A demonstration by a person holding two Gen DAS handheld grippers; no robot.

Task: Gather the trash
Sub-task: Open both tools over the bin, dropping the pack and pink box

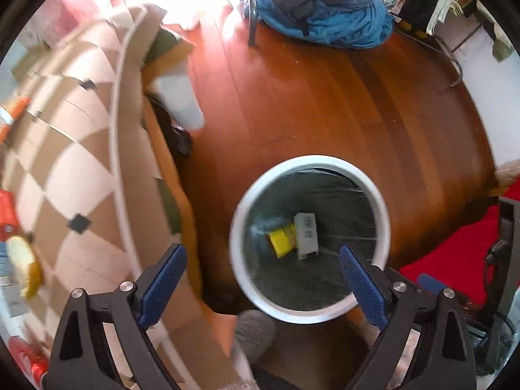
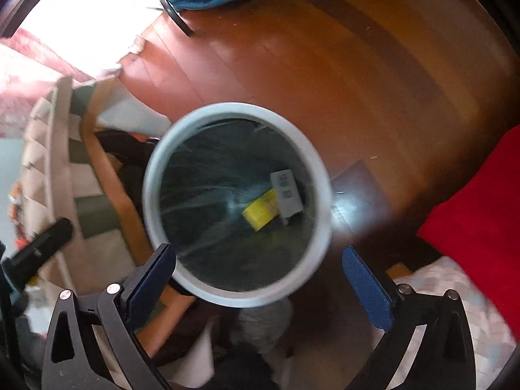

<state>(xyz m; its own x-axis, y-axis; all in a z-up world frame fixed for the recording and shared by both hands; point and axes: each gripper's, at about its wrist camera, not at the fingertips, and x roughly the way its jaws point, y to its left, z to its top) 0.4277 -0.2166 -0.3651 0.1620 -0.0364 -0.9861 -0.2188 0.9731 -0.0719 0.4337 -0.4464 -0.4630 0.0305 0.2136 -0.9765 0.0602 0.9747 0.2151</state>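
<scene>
A round white-rimmed trash bin (image 1: 242, 253) with a dark liner stands on the wooden floor, seen from above in both wrist views. Inside lie a yellow packet (image 1: 283, 238) and a white box with barcodes (image 1: 306, 234). The right wrist view shows the same bin (image 2: 320, 178), yellow packet (image 2: 261, 212) and white box (image 2: 287, 191). My left gripper (image 1: 261, 266) hangs open above the bin's near rim, nothing between its blue pads. Over the bin's near edge, my right gripper (image 2: 258, 268) is open too and holds nothing.
A table with a checkered cloth (image 1: 81, 162) and several items on it stands at the left. A blue cloth heap (image 1: 325, 22) lies on the floor far back. Red fabric (image 1: 455, 253) is at the right. A grey slipper (image 1: 255, 328) sits just below the bin.
</scene>
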